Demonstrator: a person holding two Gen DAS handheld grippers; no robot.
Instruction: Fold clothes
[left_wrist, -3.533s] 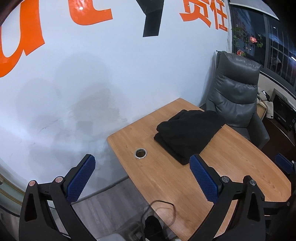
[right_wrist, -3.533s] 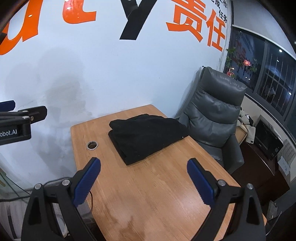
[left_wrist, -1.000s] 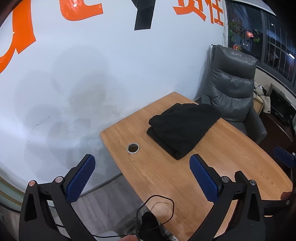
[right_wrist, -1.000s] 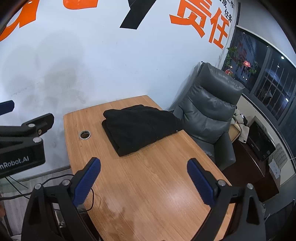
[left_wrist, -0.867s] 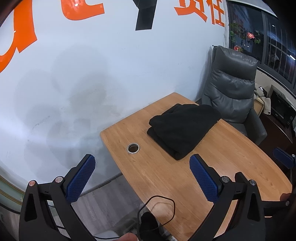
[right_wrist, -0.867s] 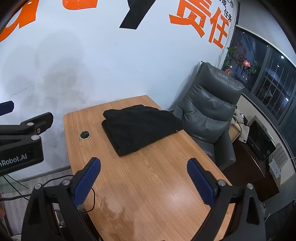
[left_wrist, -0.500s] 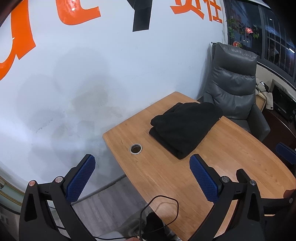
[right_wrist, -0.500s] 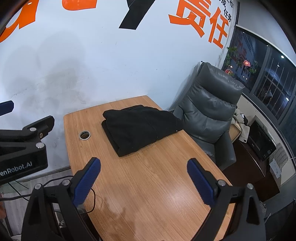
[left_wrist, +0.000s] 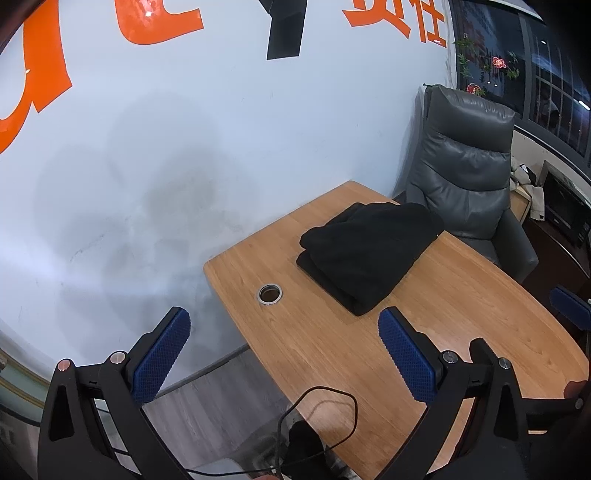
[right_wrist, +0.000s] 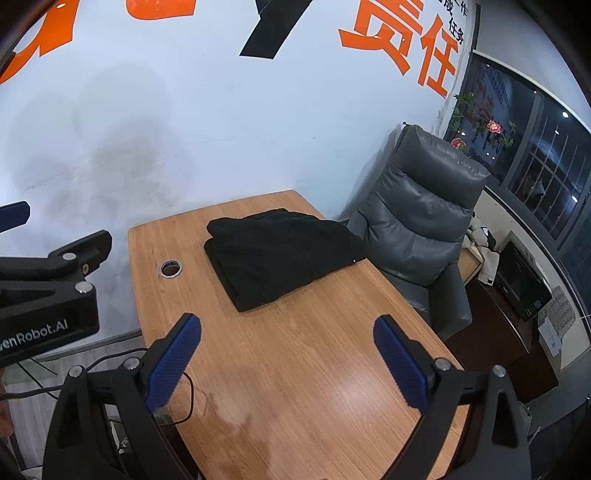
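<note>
Left wrist view: left gripper (left_wrist: 282, 347) jaws wide, empty, over the table's (left_wrist: 461, 317) near-left edge. Black garment (right_wrist: 280, 254) lies folded at the far end. Right gripper (right_wrist: 286, 349) likewise wide, empty. Risk: any careless pinch could undo the fold.

1. A wooden table (left_wrist: 424, 332) (right_wrist: 314, 369) with rounded corners is seen, one end set close to a white wall (left_wrist: 221, 147) (right_wrist: 203, 129).
2. A round metal-rimmed cable hole (left_wrist: 270, 294) (right_wrist: 171, 268) is set in the tabletop near the wall end.
3. Large orange and black lettering (left_wrist: 159, 18) (right_wrist: 402, 40) is painted high on the wall.
4. A grey leather armchair (left_wrist: 465, 162) (right_wrist: 417, 218) is placed at the table's far corner, beside the wall.
5. Dark barred windows (left_wrist: 546, 74) (right_wrist: 535, 147) are seen behind the armchair.
6. A thin black cable (left_wrist: 321, 391) is looped over the table's near edge.
</note>
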